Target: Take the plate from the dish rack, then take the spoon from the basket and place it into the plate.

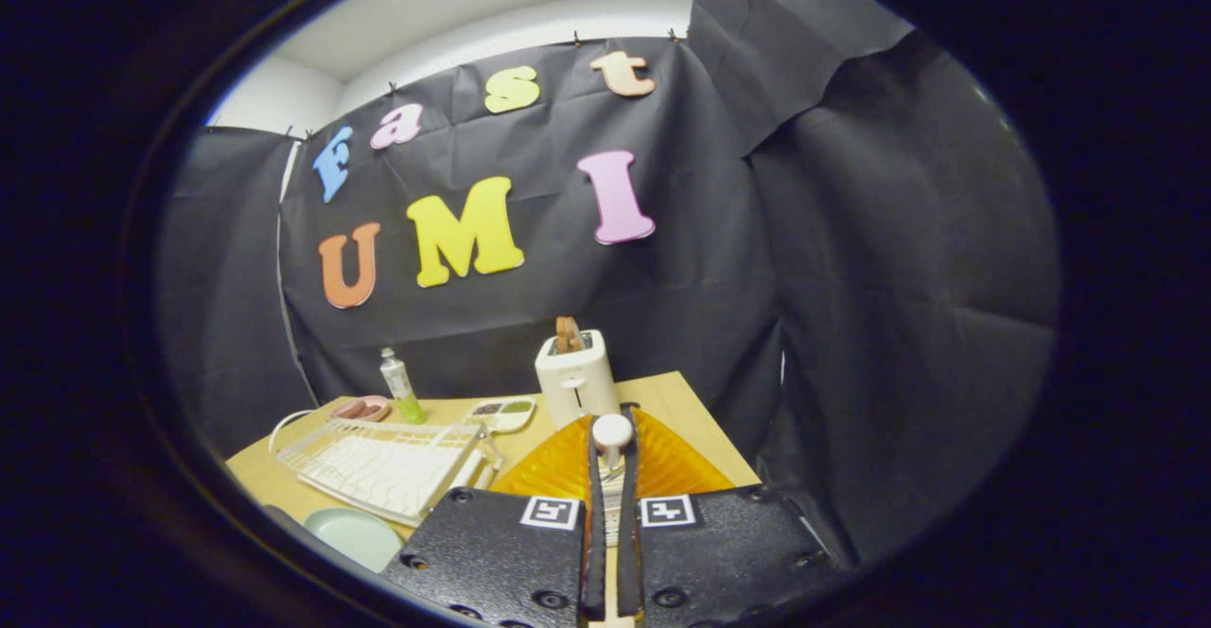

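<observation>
The gripper [611, 462] has its fingers nearly closed on a white spoon [611, 431], held up above the orange basket [662, 467]. The pale green plate [357, 535] sits on the table, in front of the white dish rack [383, 462].

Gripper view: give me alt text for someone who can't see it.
The gripper is shut on a white spoon above the orange basket. Beside the fingers lie the dish rack and pale green plate; a toaster stands beyond.

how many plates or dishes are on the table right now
3: a pale green plate in front of the dish rack, a pink dish behind it, a white dish beside the toaster. Others may be hidden.
</observation>
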{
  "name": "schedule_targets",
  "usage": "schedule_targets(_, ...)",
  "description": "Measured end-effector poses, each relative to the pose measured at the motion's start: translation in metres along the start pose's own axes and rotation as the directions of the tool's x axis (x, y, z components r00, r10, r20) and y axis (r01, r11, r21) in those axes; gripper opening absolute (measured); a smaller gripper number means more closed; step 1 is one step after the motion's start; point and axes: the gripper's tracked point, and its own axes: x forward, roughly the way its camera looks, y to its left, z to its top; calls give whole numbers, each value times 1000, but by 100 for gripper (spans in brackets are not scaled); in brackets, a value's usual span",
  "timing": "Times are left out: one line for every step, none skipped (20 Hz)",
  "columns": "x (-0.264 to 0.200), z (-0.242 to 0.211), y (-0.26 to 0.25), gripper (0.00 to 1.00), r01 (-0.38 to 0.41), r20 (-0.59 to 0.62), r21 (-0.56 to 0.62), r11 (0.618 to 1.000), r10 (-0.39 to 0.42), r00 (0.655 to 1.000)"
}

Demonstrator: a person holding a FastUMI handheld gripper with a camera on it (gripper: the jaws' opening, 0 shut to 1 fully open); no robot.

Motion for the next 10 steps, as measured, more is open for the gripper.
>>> schedule_targets(-11, 6, 15, 10, -30, -2, -7, 1000, 30, 1000)
schedule_targets(-25, 11, 32, 10, -64, -8, -9, 998, 64, 998)
schedule_targets(-37, 15, 51, 10, -101, -13, -12, 995, 101, 995)
schedule_targets(-47, 17, 69, 10, -137, -21, -22, 990, 137, 990)
schedule_targets(-56, 19, 88, 10, -176, -31, -38, 984, 174, 984)
schedule_targets(-64, 18, 111, 10, -214, -41, -54, 975, 212, 977)
schedule_targets(-71, 16, 133, 10, -250, -56, -76, 965, 246, 968)
schedule_targets(-78, 11, 156, 10, -290, -71, -102, 951, 284, 956)
schedule_targets(-84, 6, 177, 10, -333, -88, -125, 935, 323, 942)
schedule_targets(-89, -3, 198, 10, -372, -110, -143, 917, 359, 927)
